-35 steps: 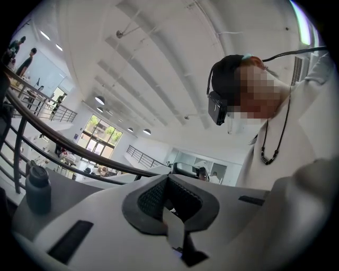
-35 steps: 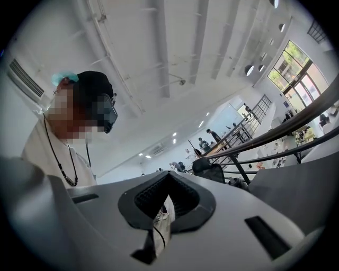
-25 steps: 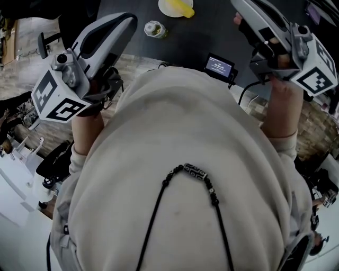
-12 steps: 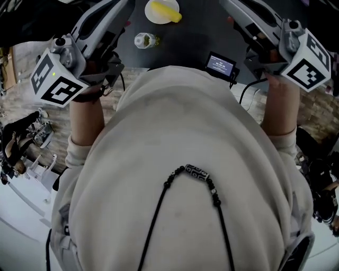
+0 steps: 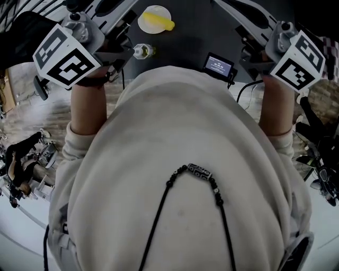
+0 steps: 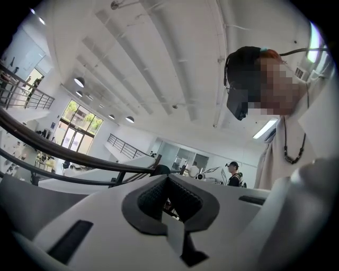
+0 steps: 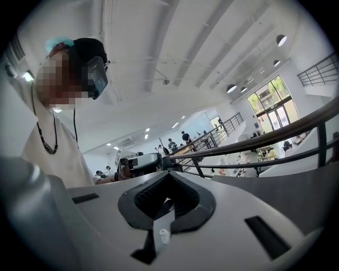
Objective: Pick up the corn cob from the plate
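Observation:
A yellow corn cob (image 5: pixel 160 21) lies on a small white plate (image 5: pixel 145 12) on the dark table (image 5: pixel 193 32), at the top of the head view. Both grippers are held up on either side of the person's chest, pointing roughly level towards the table. The left gripper's marker cube (image 5: pixel 66 55) is at upper left and the right one's cube (image 5: pixel 296 59) at upper right; their tips run off the top edge. My left gripper (image 6: pixel 169 197) is shut with nothing in it. My right gripper (image 7: pixel 168 200) is likewise shut and empty. Neither gripper view shows the plate.
A small clear jar (image 5: pixel 143 51) stands on the table near the left gripper. A small device with a lit screen (image 5: pixel 219 64) sits at the table's near edge, a cable trailing from it. The person's pale sweater (image 5: pixel 180 174) fills most of the head view. Railings and distant people show in both gripper views.
Both marker cubes have shifted upward in the head view, the left one more. The plate with the cob has come further into view and sits more to the left.

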`<state>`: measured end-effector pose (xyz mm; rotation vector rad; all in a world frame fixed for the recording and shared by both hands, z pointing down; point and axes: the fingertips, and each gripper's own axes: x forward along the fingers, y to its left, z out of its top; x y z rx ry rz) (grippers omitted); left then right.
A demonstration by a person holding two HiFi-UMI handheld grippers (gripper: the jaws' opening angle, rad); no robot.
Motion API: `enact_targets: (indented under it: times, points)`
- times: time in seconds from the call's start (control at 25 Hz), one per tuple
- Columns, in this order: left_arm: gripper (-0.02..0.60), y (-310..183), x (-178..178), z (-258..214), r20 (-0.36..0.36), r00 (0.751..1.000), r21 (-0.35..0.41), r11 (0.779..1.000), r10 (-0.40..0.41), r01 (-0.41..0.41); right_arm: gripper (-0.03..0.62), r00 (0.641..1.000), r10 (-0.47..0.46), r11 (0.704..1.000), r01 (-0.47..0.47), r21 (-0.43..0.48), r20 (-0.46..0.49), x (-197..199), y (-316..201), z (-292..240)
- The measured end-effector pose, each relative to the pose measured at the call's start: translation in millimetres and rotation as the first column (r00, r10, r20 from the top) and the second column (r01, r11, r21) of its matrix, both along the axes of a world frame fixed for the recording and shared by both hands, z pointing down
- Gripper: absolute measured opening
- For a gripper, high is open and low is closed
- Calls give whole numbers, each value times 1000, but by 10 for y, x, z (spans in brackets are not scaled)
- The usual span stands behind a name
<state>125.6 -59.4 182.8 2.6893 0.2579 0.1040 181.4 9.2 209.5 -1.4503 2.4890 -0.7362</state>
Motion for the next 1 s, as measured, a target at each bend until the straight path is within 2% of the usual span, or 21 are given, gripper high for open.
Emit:
enact_targets:
  times: [0.28,0.68,1.0]
  points:
    - [2,-70,-3,2,-6,1000,-12,1000,-2,2,15,1000,14,1000,-14,-17,-19,4,-27,-52]
    - [2,189,-188,-46,-25,999,-8,999,38,-38,15,998,-24,999,23,-24,-62,-196,-36,-129]
    - [2,144,-367,-139,-37,999,-31,1000,-1,0,15,994,-67,997,64,-41,-89,-365,-82,-212]
